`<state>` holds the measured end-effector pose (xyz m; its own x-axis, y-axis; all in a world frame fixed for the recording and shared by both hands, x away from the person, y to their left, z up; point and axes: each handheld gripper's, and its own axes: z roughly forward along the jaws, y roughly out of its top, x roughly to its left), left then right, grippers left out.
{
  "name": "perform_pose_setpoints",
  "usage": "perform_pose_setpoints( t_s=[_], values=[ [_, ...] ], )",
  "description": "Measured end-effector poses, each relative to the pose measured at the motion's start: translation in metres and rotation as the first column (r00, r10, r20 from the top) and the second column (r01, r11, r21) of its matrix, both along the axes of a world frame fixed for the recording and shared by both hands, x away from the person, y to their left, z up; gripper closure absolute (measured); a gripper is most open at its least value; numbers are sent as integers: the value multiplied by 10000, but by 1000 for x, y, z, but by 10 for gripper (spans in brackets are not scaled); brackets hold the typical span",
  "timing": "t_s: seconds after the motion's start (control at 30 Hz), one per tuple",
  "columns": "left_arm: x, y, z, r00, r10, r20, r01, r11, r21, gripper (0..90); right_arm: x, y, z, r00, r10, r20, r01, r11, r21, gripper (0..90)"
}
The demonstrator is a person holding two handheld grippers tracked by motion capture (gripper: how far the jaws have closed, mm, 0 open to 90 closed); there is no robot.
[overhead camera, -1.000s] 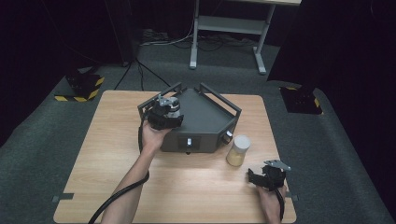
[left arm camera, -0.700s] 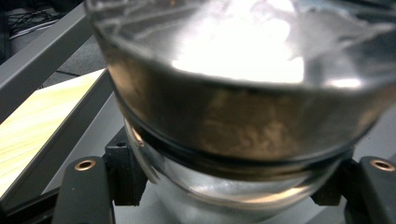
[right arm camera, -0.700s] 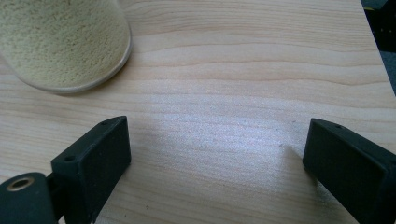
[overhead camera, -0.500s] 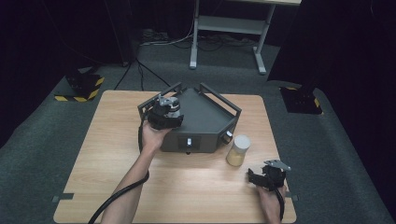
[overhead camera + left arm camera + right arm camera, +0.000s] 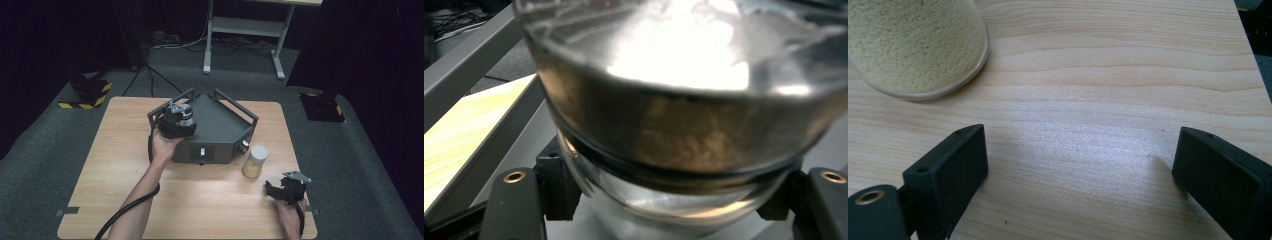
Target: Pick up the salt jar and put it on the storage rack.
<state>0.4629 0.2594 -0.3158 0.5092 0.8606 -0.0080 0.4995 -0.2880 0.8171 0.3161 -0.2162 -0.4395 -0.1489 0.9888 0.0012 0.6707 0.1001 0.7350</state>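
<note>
The left tool (image 5: 178,121) hides most of the clear glass jar with a metal lid (image 5: 674,100) clamped between its jaws, over the dark grey metal box (image 5: 220,127). The right tool (image 5: 286,190) rests wide open and empty on the wooden desk (image 5: 110,150), near the grain-filled jar (image 5: 255,161).

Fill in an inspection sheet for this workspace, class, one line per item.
Surface: wooden table, bare grain.
Job's things: glass jar held over dark metal box; jar of yellow grains beside the box.
Clutter: nothing seen.
Grippers: left gripper shut on the glass jar; right gripper open, low over the table.
Cables: black cable along the left forearm.
Surroundings: grey carpet, desk frame behind.
</note>
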Motion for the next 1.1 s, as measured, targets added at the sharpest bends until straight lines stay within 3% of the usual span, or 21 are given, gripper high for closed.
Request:
perform_pose_setpoints(
  t_s=[0.3,0.53,0.83,1.1],
  values=[
    [0,0,0,10000,-48,13,48,10000,50,299,0,0,0,10000,-1,12,1,10000,2,72],
    [-3,-1,2,9995,-81,302,76,9998,163,287,0,0,0,10000,-2,10,2,10000,3,72],
    [-6,-1,13,9988,-181,459,175,9998,130,213,0,0,0,10000,-1,12,1,10000,2,73],
    [-5,1,15,9994,-164,290,164,9999,-23,151,0,0,0,10000,4,15,-4,10000,-2,73]
  ],
)
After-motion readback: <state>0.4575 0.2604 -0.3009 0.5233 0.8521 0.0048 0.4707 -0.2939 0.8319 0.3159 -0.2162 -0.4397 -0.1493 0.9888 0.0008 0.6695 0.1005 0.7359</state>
